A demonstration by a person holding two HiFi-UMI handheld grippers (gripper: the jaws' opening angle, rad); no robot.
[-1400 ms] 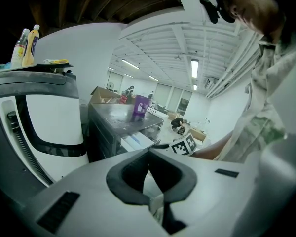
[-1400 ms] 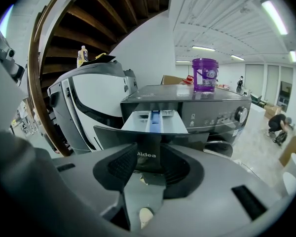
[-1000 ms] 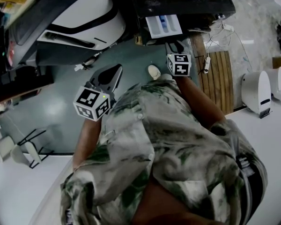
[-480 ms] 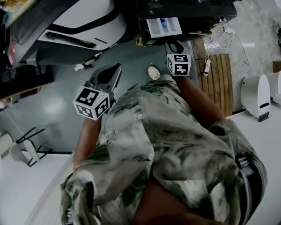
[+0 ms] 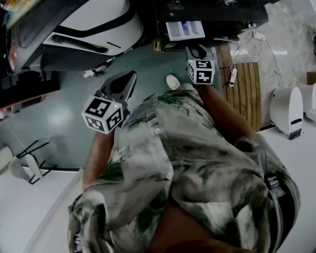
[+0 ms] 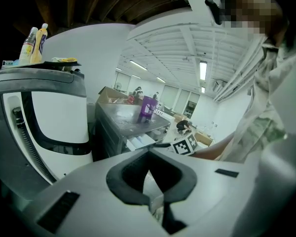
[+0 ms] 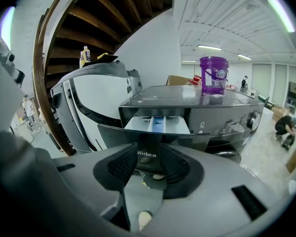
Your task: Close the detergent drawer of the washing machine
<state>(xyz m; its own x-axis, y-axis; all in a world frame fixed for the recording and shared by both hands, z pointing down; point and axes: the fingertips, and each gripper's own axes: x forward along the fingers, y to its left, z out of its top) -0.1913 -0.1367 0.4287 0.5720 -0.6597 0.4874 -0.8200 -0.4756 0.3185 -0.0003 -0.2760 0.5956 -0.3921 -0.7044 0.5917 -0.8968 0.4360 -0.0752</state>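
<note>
Nearest the head camera is the person's patterned shirt (image 5: 200,162), with both arms reaching forward over a grey-green floor (image 5: 63,115) and a pale shoe (image 5: 173,81) showing between them. The left tool (image 5: 130,77) is held out low over the floor, well to the left of the drawer. In the left gripper view its jaws (image 6: 148,154) meet at the tips with nothing between them. The right tool (image 5: 196,50) is further forward, its jaws partly apart and empty. In the right gripper view (image 7: 148,149) the dark front panel of the detergent drawer (image 7: 158,125) shows through the gap between them. The tips are near that panel, but contact cannot be made out. The drawer (image 5: 184,29) stands pulled out from the top left of the dark washing machine (image 7: 222,110), with its white and blue compartments open to view. A purple bucket (image 7: 214,74) sits on the washer's lid. To the left of the washer (image 5: 210,4) stands a larger white machine (image 5: 100,15) with dark trim, with a bottle (image 7: 84,57) on its top. To the right lie a wooden slatted mat (image 5: 247,88) and a white table (image 5: 305,157) that carries two white rounded devices (image 5: 287,105).
</note>
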